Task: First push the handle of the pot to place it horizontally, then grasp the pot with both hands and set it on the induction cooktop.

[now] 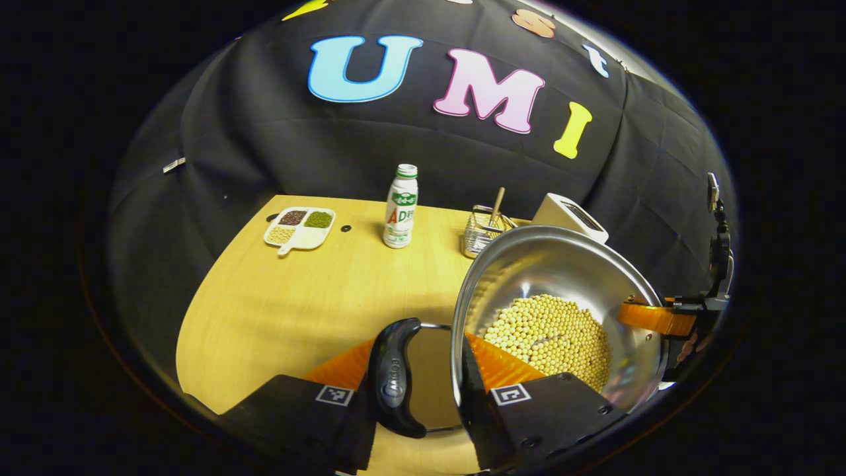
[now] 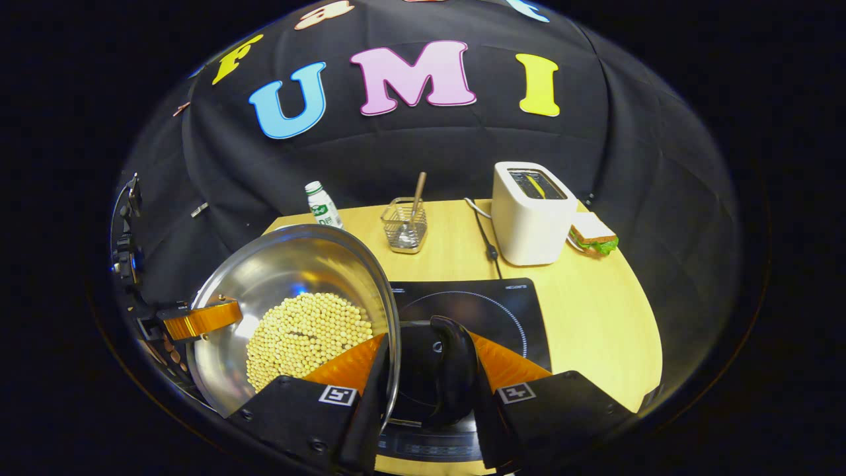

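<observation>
Left gripper view: the pot [image 1: 562, 311], filled with yellow beans [image 1: 552, 337], is clamped at one handle [image 1: 396, 377] by the left gripper [image 1: 418, 390]. The opposite handle [image 2: 456, 370] is clamped by the right gripper [image 2: 423, 380] above the induction cooktop [image 2: 502, 311]; a wire basket [image 2: 404, 228] stands far behind.

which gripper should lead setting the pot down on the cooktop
Right: the right gripper on its pot handle is already over the induction cooktop; the left gripper is over bare table.

- I see beans [image 2: 304, 334] in the pot [image 2: 277, 271], left of the cooktop [image 2: 502, 307].
- Behind my cooktop stands the toaster [image 2: 532, 215], sandwich [image 2: 593, 235] on its right.
</observation>
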Tool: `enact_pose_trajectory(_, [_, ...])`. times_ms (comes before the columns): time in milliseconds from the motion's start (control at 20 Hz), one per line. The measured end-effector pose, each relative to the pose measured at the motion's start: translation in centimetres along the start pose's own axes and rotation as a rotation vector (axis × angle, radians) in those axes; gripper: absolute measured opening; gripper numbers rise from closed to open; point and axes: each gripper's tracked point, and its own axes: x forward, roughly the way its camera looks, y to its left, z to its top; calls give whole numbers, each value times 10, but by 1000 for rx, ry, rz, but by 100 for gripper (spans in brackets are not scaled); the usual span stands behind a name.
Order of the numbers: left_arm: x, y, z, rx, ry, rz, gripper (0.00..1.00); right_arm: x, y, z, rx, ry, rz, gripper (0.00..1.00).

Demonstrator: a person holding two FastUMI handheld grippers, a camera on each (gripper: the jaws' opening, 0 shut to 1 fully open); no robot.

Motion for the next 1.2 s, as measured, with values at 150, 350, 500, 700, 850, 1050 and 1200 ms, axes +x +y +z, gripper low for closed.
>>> enact_pose_trajectory(150, [17, -28, -5, 1, 13, -11, 61, 0, -34, 1, 7, 6, -14, 62])
enact_pose_trajectory(350, [41, -66, -7, 10, 23, -19, 61, 8, -72, -2, 23, 16, -29, 62])
enact_pose_trajectory(500, [56, -85, -14, 9, 41, -23, 60, 15, -95, -7, 29, 31, -36, 62])
enact_pose_trajectory(700, [75, -103, -18, 2, 49, -20, 61, 28, -118, -8, 32, 45, -37, 62])
enact_pose_trajectory(850, [88, -110, -23, -7, 54, -13, 61, 39, -129, -9, 32, 54, -35, 62])
enact_pose_trajectory(1050, [103, -114, -28, -6, 64, -10, 61, 53, -139, -15, 36, 74, -36, 62])
enact_pose_trajectory(1200, [115, -113, -31, -8, 67, -8, 62, 63, -143, -18, 41, 86, -37, 62])
